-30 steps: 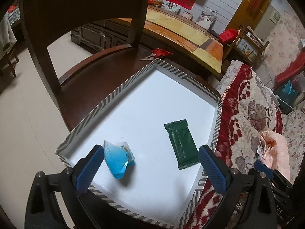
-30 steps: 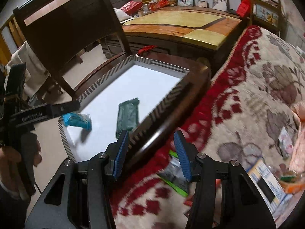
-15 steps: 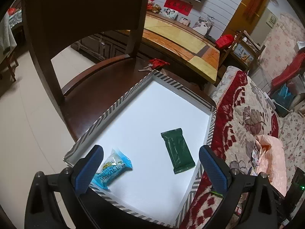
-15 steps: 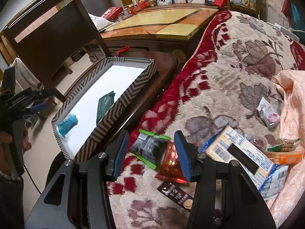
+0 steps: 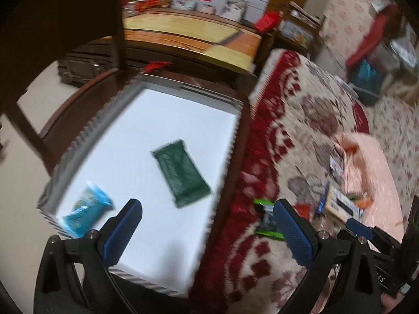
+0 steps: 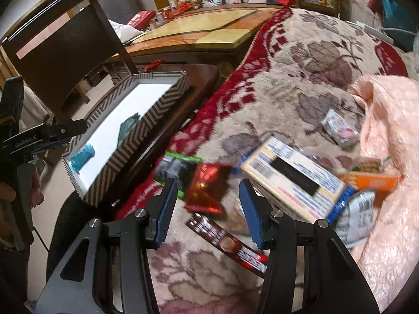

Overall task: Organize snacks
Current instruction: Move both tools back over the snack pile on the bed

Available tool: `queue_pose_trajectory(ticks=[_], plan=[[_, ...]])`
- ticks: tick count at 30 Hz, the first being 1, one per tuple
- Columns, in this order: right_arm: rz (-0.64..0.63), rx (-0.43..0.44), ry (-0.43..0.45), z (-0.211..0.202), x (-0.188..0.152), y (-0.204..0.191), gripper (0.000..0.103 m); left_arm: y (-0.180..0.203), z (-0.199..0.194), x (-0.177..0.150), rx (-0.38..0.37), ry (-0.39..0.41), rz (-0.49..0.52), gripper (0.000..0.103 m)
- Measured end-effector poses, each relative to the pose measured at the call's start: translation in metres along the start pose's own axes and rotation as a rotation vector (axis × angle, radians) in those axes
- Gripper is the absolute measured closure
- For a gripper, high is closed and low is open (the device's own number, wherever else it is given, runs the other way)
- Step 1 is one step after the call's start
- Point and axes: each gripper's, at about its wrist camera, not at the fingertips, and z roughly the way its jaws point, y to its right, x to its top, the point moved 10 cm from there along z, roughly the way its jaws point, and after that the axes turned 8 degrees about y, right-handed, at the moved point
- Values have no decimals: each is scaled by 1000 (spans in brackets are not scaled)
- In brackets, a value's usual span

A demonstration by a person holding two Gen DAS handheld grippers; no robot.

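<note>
two claws frame the scene, both with jaws parted and nothing between them. nearest, the right claw (image 6: pixel 207 209) hovers over loose snacks on a floral blanket (image 6: pixel 288 60): a red foil packet (image 6: pixel 207 191) just ahead, a dark bar wrapper (image 6: pixel 227 240) below it, a flat box (image 6: pixel 293 178) to the right. the foil packet looks light, crinkly and slippery, best pinched across its flat middle. the left claw (image 5: pixel 207 230) hangs over a striped tray (image 5: pixel 86 130) on a wooden chair, holding a blue packet (image 5: pixel 86 212) and, farther in, a green packet (image 5: pixel 180 172).
</note>
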Motion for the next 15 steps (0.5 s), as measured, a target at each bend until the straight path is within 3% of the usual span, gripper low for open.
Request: queue_pose_trajectory(ticks=[15], plan=[[52, -49, -49, -20, -48, 47, 54, 100, 19, -65, -77, -115, 203, 1]])
